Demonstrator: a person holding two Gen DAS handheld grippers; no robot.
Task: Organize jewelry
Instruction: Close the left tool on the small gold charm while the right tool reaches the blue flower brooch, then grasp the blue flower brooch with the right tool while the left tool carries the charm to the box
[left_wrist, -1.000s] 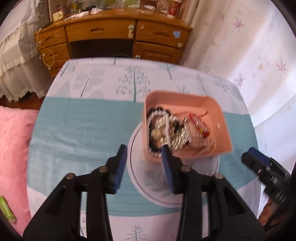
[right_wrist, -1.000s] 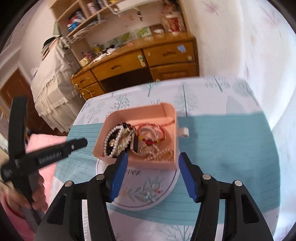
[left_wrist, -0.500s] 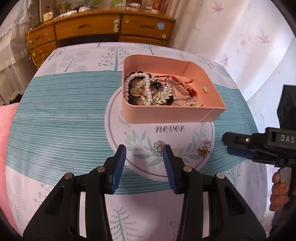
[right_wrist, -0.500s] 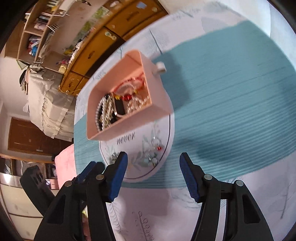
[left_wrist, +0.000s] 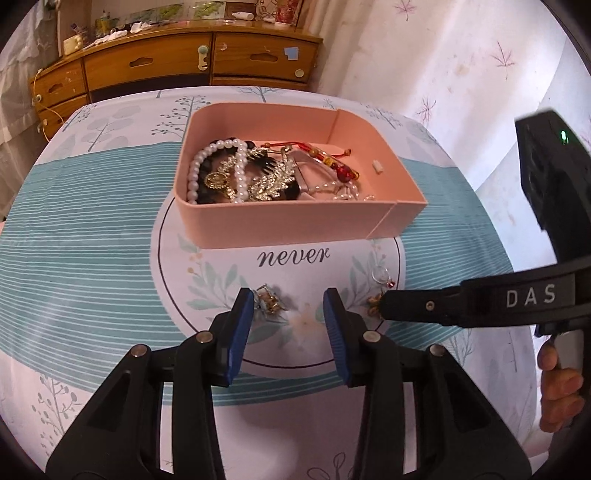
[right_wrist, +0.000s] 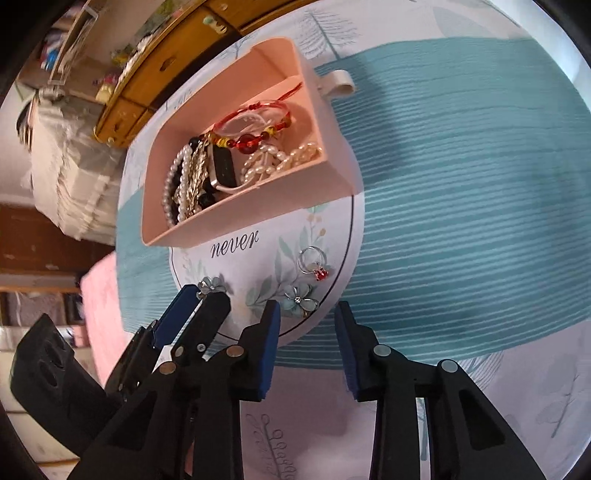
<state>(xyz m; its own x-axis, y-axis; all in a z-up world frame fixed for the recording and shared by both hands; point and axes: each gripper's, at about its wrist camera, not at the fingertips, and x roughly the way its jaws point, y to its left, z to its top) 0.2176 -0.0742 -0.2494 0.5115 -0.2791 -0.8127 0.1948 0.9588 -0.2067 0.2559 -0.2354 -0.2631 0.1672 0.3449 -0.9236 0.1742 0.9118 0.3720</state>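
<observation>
A pink open box (left_wrist: 280, 225) (right_wrist: 258, 218) on the table holds pearl strands, a gold brooch, a watch and a red bead bracelet. In front of it, on the round "never" print, lie loose pieces: a flower earring (left_wrist: 269, 301) (right_wrist: 211, 285) just inside my left gripper's left finger, a blue flower earring (right_wrist: 301, 301) just ahead of my right gripper's left finger, and a ring with a red charm (left_wrist: 382, 275) (right_wrist: 314, 262). My left gripper (left_wrist: 288, 310) is open and low over the table. My right gripper (right_wrist: 306, 319) is open and low too; its finger (left_wrist: 424, 308) enters from the right.
The table wears a teal-striped cloth (left_wrist: 85, 251) with tree prints. A wooden dresser (left_wrist: 177, 62) stands behind it, a white wall to the right. A pink cushion (right_wrist: 99, 295) lies left of the table.
Both grippers have dropped from over the box toward the loose pieces in front of it. The right gripper has tilted and closed in on the blue flower earring.
</observation>
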